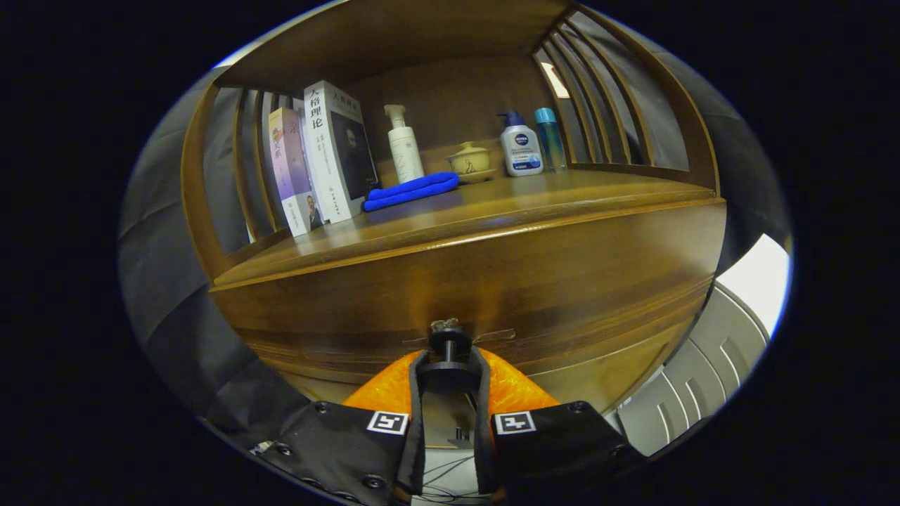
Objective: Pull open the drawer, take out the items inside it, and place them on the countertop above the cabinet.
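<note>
Gripper (pixel 450 365) is closing its two fingers around the small dark round metal knob (pixel 449 342) on the glossy brown wooden drawer front (pixel 492 295); both fingers look to be pressing its stem, though contact is a judgement. The drawer is sitting shut under the brown wooden countertop (pixel 506 204), at 12 o'clock from the fingers. Its contents are hidden.

Handling guess: knob is rigid, small and smooth, so it is likely slippery; best hold is behind the flared head so the pull does not slide off. Drawer is solid wood, probably heavy-ish and stiff, needing a straight, level pull.

Room: the countertop lip is overhanging just above the knob, so lifting out later needs clearance. Free surface is lying at the front and toward 1 o'clock. Already standing there: upright books (pixel 316 165) at 11 o'clock, a white pump bottle (pixel 404 144), a folded blue cloth (pixel 411 190), a small yellow lidded ceramic cup (pixel 470 160) (fragile), a white and blue lotion bottle (pixel 521 147) and a teal bottle (pixel 549 139) at 1 o'clock. Slatted side rails (pixel 605 105) are bounding both ends.
</note>
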A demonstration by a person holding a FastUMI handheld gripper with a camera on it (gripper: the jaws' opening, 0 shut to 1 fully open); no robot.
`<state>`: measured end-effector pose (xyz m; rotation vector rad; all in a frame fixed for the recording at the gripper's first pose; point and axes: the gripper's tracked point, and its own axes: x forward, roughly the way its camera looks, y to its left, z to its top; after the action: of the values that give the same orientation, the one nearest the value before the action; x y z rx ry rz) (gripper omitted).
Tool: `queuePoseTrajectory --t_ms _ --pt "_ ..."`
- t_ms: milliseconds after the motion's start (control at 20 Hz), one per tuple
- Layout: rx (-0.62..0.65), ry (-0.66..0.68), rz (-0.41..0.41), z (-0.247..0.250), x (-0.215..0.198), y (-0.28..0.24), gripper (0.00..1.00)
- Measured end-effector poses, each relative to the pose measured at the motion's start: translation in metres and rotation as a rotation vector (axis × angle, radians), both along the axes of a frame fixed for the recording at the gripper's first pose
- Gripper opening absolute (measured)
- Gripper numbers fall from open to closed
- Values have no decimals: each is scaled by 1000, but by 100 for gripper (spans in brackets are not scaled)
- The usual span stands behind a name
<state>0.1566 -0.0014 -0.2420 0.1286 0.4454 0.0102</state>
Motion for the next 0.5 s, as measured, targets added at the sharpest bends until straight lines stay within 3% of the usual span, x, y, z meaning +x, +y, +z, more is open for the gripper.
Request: queuePoseTrajectory --t_ms 500 --pt "-18 1 10 0 -23 -1 31"
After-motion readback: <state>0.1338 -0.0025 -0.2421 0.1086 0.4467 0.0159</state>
